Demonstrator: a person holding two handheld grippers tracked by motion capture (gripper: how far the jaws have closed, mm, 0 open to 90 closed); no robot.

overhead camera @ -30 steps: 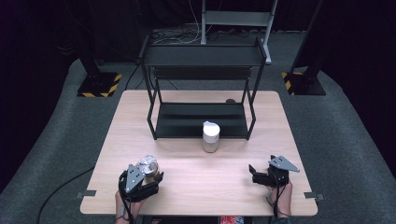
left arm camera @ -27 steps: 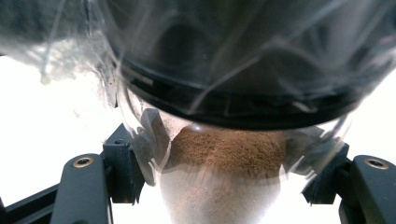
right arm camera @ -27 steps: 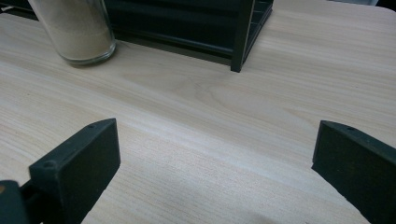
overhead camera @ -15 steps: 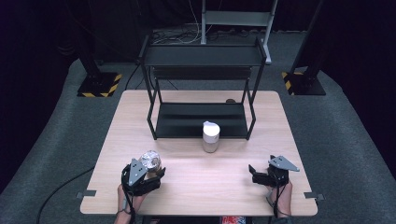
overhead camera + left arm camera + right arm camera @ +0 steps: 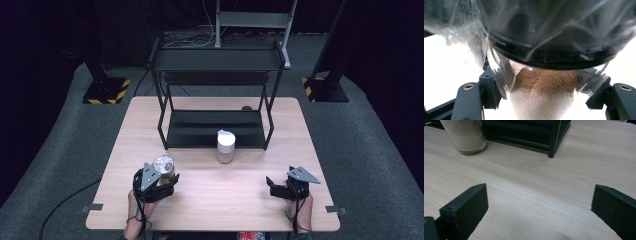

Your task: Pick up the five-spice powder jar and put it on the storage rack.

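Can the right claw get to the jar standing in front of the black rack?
Probably yes. The right claw is open with nothing in it, and bare table lies between it and the jar. The rack stands behind the jar, and the left claw is off to the side.

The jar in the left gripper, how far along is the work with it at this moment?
Done: the left gripper is shut on the jar of brown powder with a plastic-wrapped lid. In hand: it holds the jar over the table near its front left. Left, probably: setting it on the black shelf rack, by which a second jar stands. The right gripper rests open.
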